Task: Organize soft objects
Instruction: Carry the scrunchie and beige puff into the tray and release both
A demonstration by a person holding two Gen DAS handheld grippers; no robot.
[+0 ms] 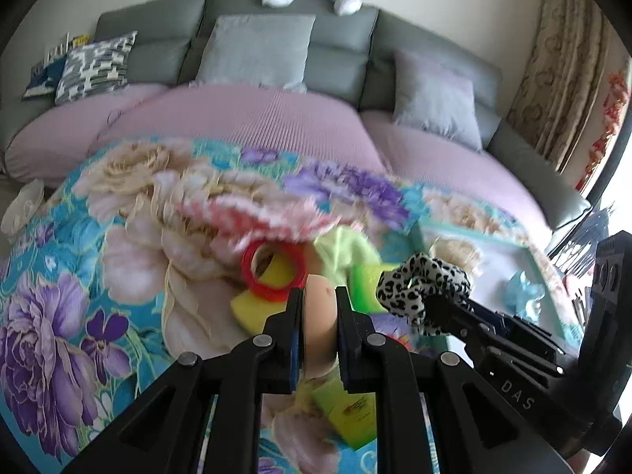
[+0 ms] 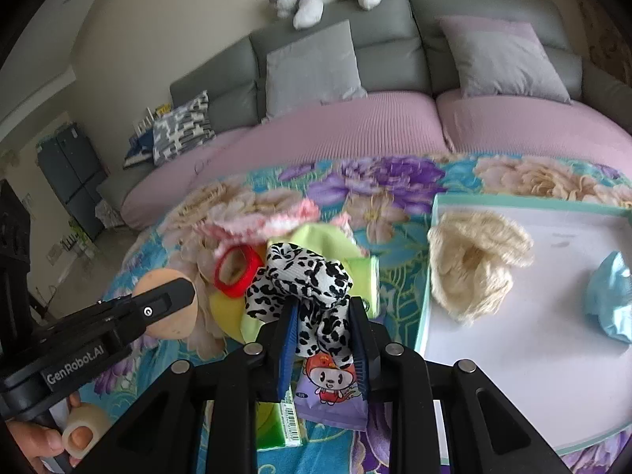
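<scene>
My left gripper point(image 1: 320, 293) is shut on a tan, egg-shaped squishy ball point(image 1: 319, 328), held above the floral blanket point(image 1: 59, 276). The right wrist view shows that gripper point(image 2: 177, 290) at the left with the tan ball point(image 2: 166, 276) between its fingers. My right gripper point(image 2: 322, 305) is shut on a black-and-white leopard-print scrunchie point(image 2: 300, 276), which bulges out above the fingertips. In the left wrist view the scrunchie point(image 1: 418, 280) hangs from the right gripper point(image 1: 428, 306) at the right.
A white tray with a teal rim point(image 2: 513, 355) holds a cream knitted piece point(image 2: 474, 264) and a light blue item point(image 2: 612, 296). A red tape ring point(image 2: 235, 270), green cloth point(image 2: 316, 237), pink knit point(image 2: 256, 217) and purple cartoon packet point(image 2: 331, 391) lie on the blanket. Behind is a sofa point(image 2: 355, 130).
</scene>
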